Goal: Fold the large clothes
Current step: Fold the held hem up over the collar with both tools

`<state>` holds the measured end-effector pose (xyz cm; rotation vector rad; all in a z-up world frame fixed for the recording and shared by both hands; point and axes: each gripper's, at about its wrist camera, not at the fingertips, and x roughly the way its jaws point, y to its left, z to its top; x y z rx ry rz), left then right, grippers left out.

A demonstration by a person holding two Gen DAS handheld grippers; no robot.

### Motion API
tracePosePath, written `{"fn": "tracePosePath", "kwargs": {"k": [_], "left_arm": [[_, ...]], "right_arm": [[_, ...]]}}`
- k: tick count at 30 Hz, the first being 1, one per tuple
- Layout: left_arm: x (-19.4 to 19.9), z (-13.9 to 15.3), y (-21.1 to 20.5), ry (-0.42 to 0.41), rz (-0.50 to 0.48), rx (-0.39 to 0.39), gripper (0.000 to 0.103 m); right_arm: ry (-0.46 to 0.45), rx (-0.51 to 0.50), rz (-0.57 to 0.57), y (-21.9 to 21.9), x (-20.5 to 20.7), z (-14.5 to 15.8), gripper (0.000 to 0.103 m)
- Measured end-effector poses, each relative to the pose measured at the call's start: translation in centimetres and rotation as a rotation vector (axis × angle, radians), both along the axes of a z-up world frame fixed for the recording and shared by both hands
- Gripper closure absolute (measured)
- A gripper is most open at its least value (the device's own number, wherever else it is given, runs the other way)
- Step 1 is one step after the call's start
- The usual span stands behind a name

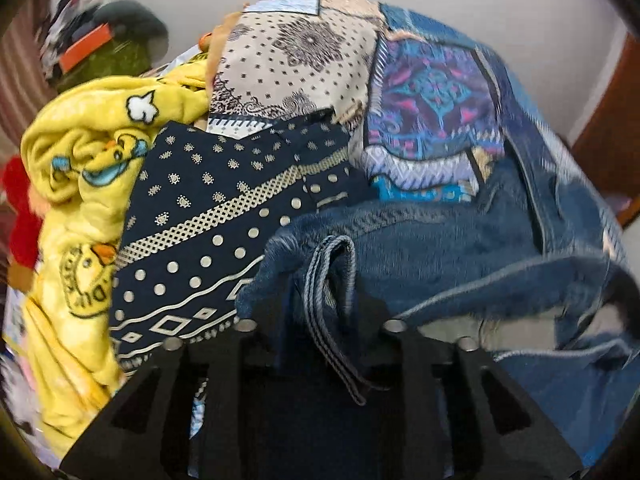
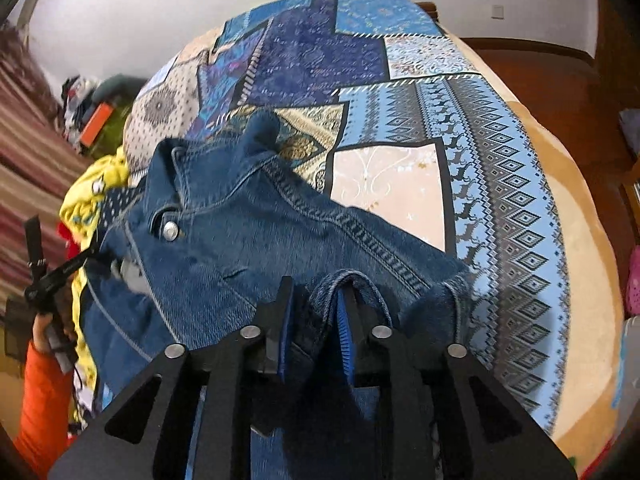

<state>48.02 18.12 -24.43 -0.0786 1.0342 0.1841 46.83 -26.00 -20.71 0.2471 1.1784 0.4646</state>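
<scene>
1. Left tool (image 1: 320,320): black, two-fingered, clenched on a stitched hem fold of the blue denim jacket (image 2: 248,232). Risk: the narrow bite slips.
2. Yellow fleece blanket (image 1: 76,184) and navy dotted cloth (image 1: 208,208): heaped beside the jacket; may snag and drag.
3. Right tool (image 2: 316,320): clenched on the jacket's bunched cuff over the patchwork bedspread (image 2: 500,184). Risk: uneven pull skews the fold.

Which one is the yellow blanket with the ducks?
Find the bed with its blue patchwork cover. At its left edge sits a pile of clothes beside the denim jacket. The yellow blanket is the fluffy one there, the only one printed with cartoon ducks.
</scene>
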Motion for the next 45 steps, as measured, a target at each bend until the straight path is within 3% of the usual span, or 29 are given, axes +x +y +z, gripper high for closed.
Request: {"fn": "tracePosePath", "kwargs": {"k": [2, 3, 4, 6, 8, 11, 15, 21, 25, 30, 34, 40, 45], "left_arm": [[-0.6, 0.5, -0.4, 0.024, -0.008, 0.041, 0.034], [-1.1, 0.8, -0.6, 0.022, -0.008, 0.062, 0.030], [-1.7, 1.2, -0.9, 0.015, -0.012, 0.075, 0.029], [-3.0, 2.0, -1.4, 0.010, -0.040, 0.062, 0.026], [-4.5, 2.6, -1.8, 0.012, -0.067, 0.043, 0.021], [-6.9, 3.7, -2.5, 0.012, -0.117, 0.027, 0.015], [-9.6, 4.6, -3.6, 0.001, -0.150, 0.028, 0.011], [-11.5, 3.6, -5.4, 0.040, -0.196, -0.035, 0.010], [-10.9, 2.2, -7.1, 0.066, -0.223, -0.031, 0.010], [-8.6, -0.3, -8.3, 0.085, -0.209, -0.015, 0.003], [-6.8, -1.5, -8.4, 0.076, -0.205, -0.019, 0.000], [-2.9, -1.3, -7.5, 0.084, -0.242, 0.006, 0.000], [1.1, 0.1, -6.4, 0.050, -0.192, 0.033, 0.000]], "right_arm": [[0.025, -0.029, 0.011, 0.0, -0.3, 0.4, 0.077], [0.030, -0.047, 0.009, 0.2, -0.3, 0.4, 0.067], [0.023, -0.113, -0.012, 0.4, -0.5, 0.7, 0.034], [-0.062, -0.243, -0.065, 0.3, -1.8, 1.8, 0.009], [-0.115, -0.256, -0.071, -0.2, -3.1, 2.7, 0.010], [-0.084, -0.193, -0.092, -1.4, -5.1, 3.6, 0.010], [-0.117, -0.172, -0.093, -1.4, -7.7, 5.0, 0.010], [-0.135, -0.162, 0.005, 2.2, -10.4, 5.3, 0.010], [-0.139, -0.163, 0.088, 4.9, -11.5, 4.5, 0.009], [-0.080, -0.225, 0.161, 8.6, -9.8, 1.3, 0.009], [-0.091, -0.274, 0.205, 10.2, -7.9, -0.3, 0.002], [-0.061, -0.308, 0.181, 10.1, -3.3, -1.5, 0.002], [-0.065, -0.291, 0.084, 8.6, 1.0, -1.4, 0.003]]}}
